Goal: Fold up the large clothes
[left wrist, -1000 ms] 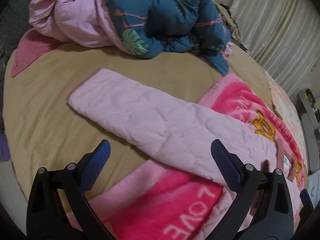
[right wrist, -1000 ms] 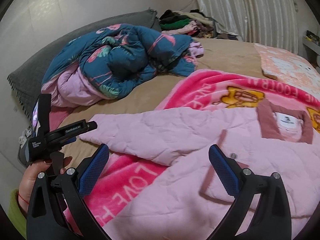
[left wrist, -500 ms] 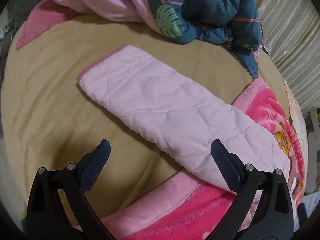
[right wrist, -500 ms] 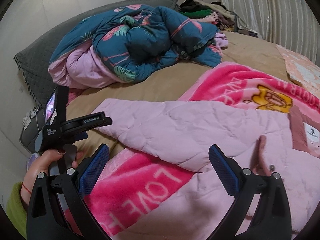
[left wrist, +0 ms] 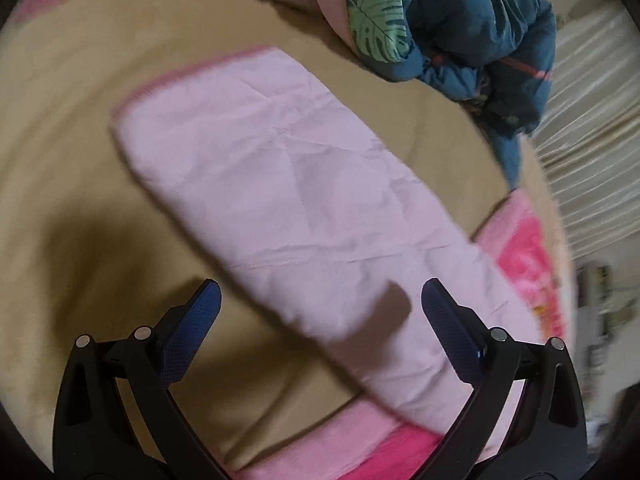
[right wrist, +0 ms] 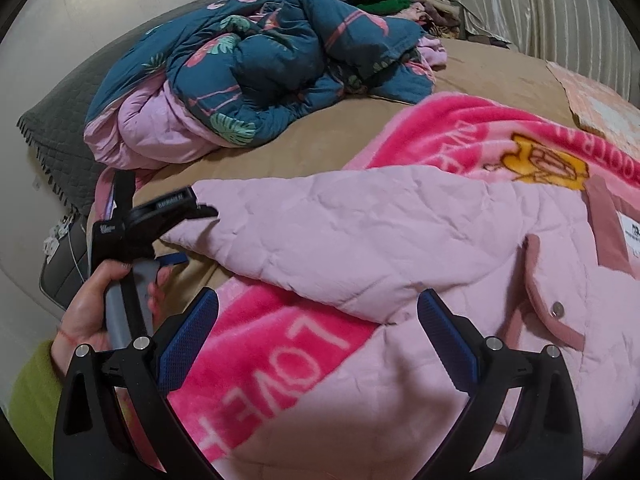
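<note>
A: Where's the garment?

B: Pale pink quilted jacket, lying flat on a hot-pink fleece blanket w/ "LOVE" lettering, centre to right of the right wrist frame. Collar and white label at right edge, a snap button lower right. One sleeve runs out diagonally from lower right to upper left of the left wrist frame, its cuff end on the tan bedsheet.

A: Left gripper?

B: Left gripper is spread wide, nothing between the blue pads. In its own view the sleeve passes btw the fingers at bottom centre; whether it touches the fabric I can't tell, view's blurred. In the right wrist frame it shows at centre left, tip right at the sleeve's cuff end, held by a hand w/ a green sleeve at lower left.

A: Right one?

B: Right gripper also spread wide, empty, above the jacket body and blanket at bottom centre. Can't tell if it touches.

A: Other stuff?

B: Bunched teal comforter w/ flamingo and leaf print, pink lining, upper left-centre. Grey pillow behind it at left. Pile of clothes at top centre, striped curtain upper right.
</note>
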